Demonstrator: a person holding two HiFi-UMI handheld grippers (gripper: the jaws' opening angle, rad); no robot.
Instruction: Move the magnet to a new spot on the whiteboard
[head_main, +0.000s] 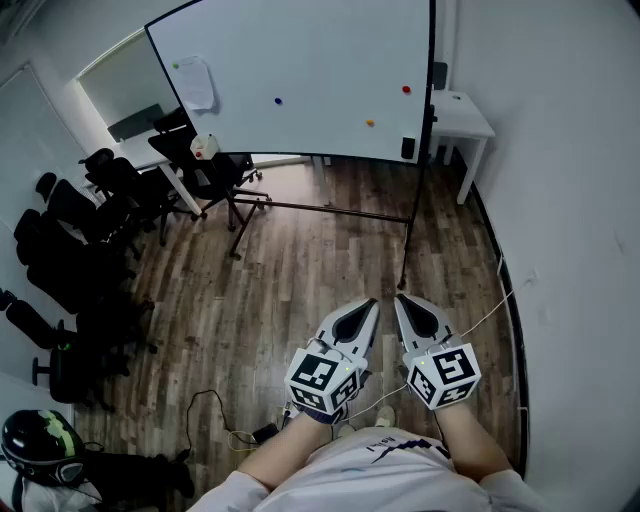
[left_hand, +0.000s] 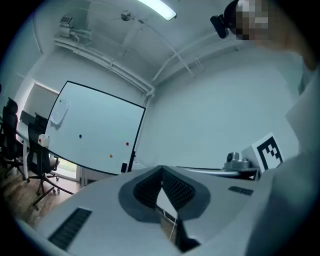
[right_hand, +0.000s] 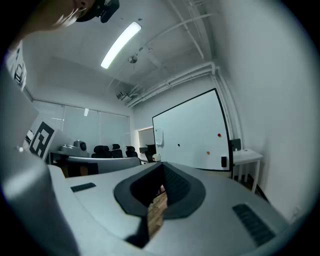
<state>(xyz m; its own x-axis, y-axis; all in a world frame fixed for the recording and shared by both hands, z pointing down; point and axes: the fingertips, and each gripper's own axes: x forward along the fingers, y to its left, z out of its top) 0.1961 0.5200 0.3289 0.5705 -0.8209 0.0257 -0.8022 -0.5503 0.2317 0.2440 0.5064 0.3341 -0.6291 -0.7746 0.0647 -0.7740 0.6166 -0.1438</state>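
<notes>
While both claws are held level above the wooden floor (head_main: 300, 270), black office chairs (head_main: 95, 215) crowd the left wall, and a dark helmet (head_main: 38, 445) lies in the near left corner. Further right, the whiteboard (head_main: 310, 60) stands on its wheeled frame across the far end of the room. A paper sheet (head_main: 196, 83) is stuck near its upper left corner. Three magnets sit on the board, well apart from each other: the blue magnet (head_main: 277, 101) near the middle, the orange magnet (head_main: 370, 123) lower and to the right, and the red magnet (head_main: 406, 89) higher, close to the right edge. A small black block (head_main: 408, 147) clings to the lower right corner. Beside the board stands a small white bench (head_main: 472, 122) against the right wall. All of this is far from the claws. The left claw (head_main: 372, 302) has its tips pressed together with nothing between them. Just beside it, the right claw (head_main: 400, 298) is likewise closed and empty.
</notes>
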